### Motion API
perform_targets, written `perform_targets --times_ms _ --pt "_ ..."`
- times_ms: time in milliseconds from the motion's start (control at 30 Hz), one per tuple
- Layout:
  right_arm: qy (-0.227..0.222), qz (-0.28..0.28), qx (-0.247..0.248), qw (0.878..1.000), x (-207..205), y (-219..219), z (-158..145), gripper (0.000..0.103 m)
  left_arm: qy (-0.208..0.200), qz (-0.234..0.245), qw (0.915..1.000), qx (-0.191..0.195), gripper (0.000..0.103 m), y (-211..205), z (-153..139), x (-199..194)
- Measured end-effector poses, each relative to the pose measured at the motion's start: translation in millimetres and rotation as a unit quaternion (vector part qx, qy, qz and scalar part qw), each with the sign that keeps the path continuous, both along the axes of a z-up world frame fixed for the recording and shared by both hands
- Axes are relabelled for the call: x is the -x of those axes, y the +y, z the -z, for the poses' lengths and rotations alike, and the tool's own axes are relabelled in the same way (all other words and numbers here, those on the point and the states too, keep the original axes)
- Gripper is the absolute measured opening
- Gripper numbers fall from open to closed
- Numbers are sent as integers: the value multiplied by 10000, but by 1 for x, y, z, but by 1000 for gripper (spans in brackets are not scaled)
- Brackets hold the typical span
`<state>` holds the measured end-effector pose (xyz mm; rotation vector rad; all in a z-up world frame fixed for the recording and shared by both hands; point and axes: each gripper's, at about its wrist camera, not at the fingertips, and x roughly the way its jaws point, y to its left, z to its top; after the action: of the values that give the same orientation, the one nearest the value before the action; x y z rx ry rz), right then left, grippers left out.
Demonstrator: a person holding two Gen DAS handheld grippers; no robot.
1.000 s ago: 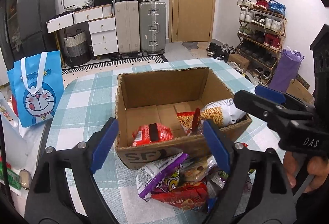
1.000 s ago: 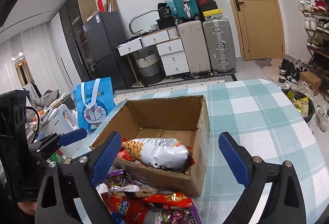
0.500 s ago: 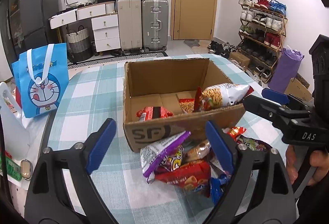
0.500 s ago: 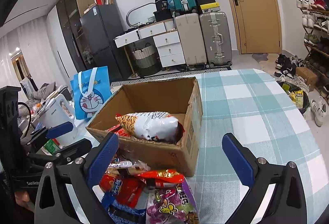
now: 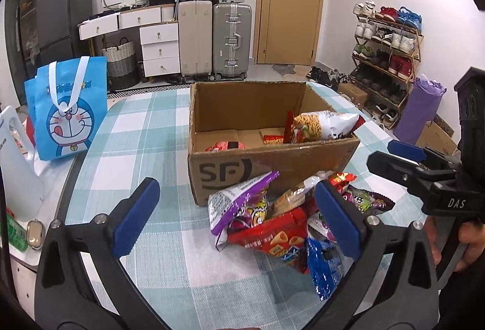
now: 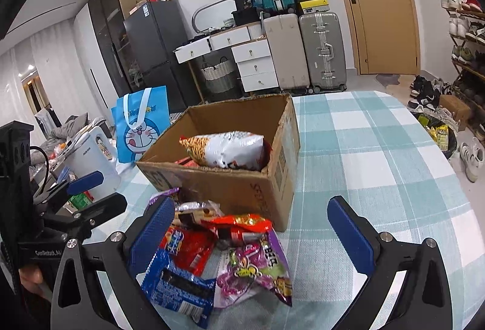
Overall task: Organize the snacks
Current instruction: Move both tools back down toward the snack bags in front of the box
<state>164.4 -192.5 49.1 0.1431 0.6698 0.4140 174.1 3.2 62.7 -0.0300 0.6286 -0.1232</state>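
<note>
An open cardboard box (image 5: pixel 242 166) (image 6: pixel 260 187) stands on the checked tablecloth. Inside it lie a white noodle-snack bag (image 5: pixel 324 125) (image 6: pixel 227 148) and red packets (image 5: pixel 225 145). A heap of snack packets lies in front of the box: a purple bag (image 5: pixel 236 202) (image 6: pixel 257 266), a red bag (image 5: pixel 269 236) (image 6: pixel 188 248) and a blue packet (image 5: pixel 326 266) (image 6: pixel 178 287). My left gripper (image 5: pixel 236 217) hangs above the heap, its jaws opening wide with nothing pressed between the pads. My right gripper (image 6: pixel 251 230) is open over the same heap, holding nothing.
A blue cartoon tote bag (image 5: pixel 66 108) (image 6: pixel 141 123) and a white kettle (image 6: pixel 94 160) stand at the table's left edge. Suitcases (image 5: pixel 212 38), drawers and a fridge line the back wall. A shoe rack (image 5: pixel 388 57) stands at the right, by the door.
Both grippers have pulled back from the box toward the near side, so the heap of packets now shows in full. The left gripper's jaws have spread wider.
</note>
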Motion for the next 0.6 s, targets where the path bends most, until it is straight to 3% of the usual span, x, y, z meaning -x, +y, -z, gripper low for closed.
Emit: perform_targets --times_ms 600 --pt "164 -149 154 9996 15 2 19 102 236 77 9997 -28 102 -5 32 10"
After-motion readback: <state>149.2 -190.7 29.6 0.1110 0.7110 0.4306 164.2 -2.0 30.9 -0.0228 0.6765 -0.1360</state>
